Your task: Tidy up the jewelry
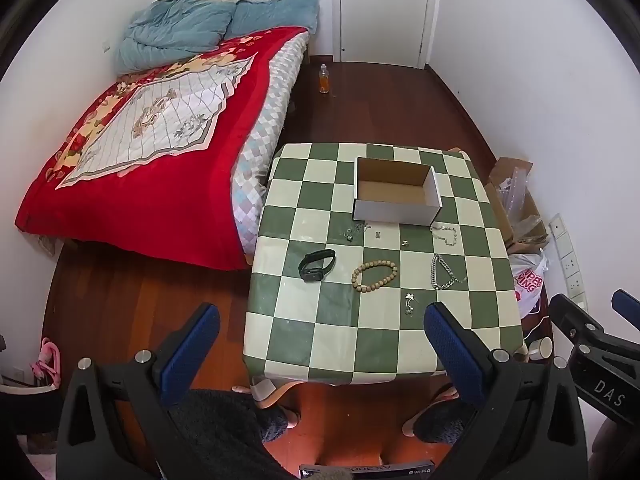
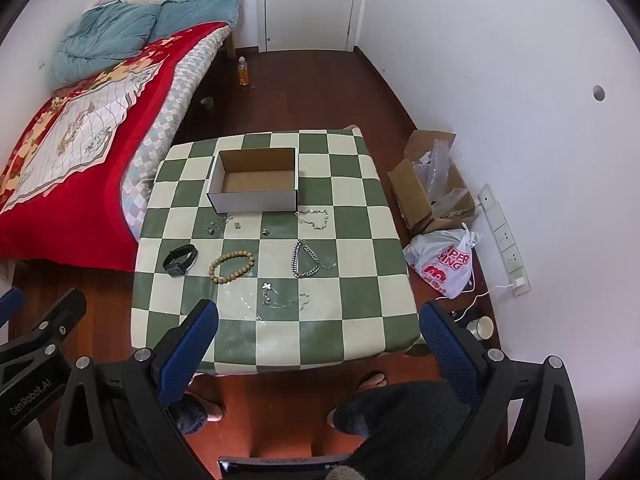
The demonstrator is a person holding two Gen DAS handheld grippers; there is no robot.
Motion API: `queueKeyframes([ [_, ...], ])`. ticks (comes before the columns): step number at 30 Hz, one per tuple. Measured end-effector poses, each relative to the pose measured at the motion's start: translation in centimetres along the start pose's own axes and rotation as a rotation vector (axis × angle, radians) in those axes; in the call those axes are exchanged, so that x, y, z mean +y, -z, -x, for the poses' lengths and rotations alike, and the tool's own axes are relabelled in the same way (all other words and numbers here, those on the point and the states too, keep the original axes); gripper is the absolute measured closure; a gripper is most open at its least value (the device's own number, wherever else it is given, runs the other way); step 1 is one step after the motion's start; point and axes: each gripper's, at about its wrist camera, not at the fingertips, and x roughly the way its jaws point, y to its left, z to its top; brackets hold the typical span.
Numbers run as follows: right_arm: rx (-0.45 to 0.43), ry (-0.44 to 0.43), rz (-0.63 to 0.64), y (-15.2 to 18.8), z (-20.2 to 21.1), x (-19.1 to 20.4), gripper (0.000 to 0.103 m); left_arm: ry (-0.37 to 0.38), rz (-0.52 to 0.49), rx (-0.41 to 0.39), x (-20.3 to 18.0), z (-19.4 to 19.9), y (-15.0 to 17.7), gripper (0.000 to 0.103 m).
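Cardboard sits ahead of the left gripper (image 1: 320,344): an open, empty box (image 1: 396,192) at the far end of the checked worktop (image 1: 280,344), with every piece of jewelry lying between it and the wide-open, empty jaws. In the left wrist view the black wristband (image 1: 317,265) lies ahead and slightly left, the wooden bead bracelet (image 1: 374,276) ahead, the heavy silver chain (image 1: 443,273) ahead to the right, and a small flower pendant (image 1: 409,303) nearest the right finger. Nothing is lifted yet. I judge the first pick should be a bulky piece, wristband or beads: come down over one side of the loop and close across it, not across the whole ring.

Seen from the right wrist, the right gripper (image 2: 319,332) is likewise spread and empty. This view shows what the other hides: the pendant's fine chain (image 2: 286,300) trails just ahead between the fingers, easily snagged. It also shows the pearl-like strand (image 2: 314,218) lying close to the box's near right corner, and a plastic bag (image 2: 444,264) on the floor to the right.
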Motion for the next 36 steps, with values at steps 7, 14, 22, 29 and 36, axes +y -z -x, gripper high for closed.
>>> queueKeyframes([
  [7, 0.001, -0.006, 0.005, 0.0, 0.3, 0.2, 0.001, -0.003, 0.019, 0.001, 0.0, 0.0, -0.1, 0.0],
  [14, -0.006, 0.006, 0.009, -0.1, 0.4, 0.3, 0.001, 0.003, 0.006, -0.017, -0.6, 0.9, -0.6, 0.0],
  [22, -0.013, 0.007, 0.003, -0.2, 1.1, -0.2, 0.001, 0.01, 0.006, -0.024, -0.2, 1.2, -0.9, 0.0],
  [29, -0.013, 0.007, 0.004, -0.2, 1.1, -0.1, 0.001, 0.013, 0.006, -0.026, -0.1, 1.2, -0.7, 0.0],
  [36, -0.018, 0.009, 0.004, -0.1, 1.4, 0.0, 0.001, 0.01, 0.001, -0.031, -0.5, 1.6, -0.9, 0.0],
])
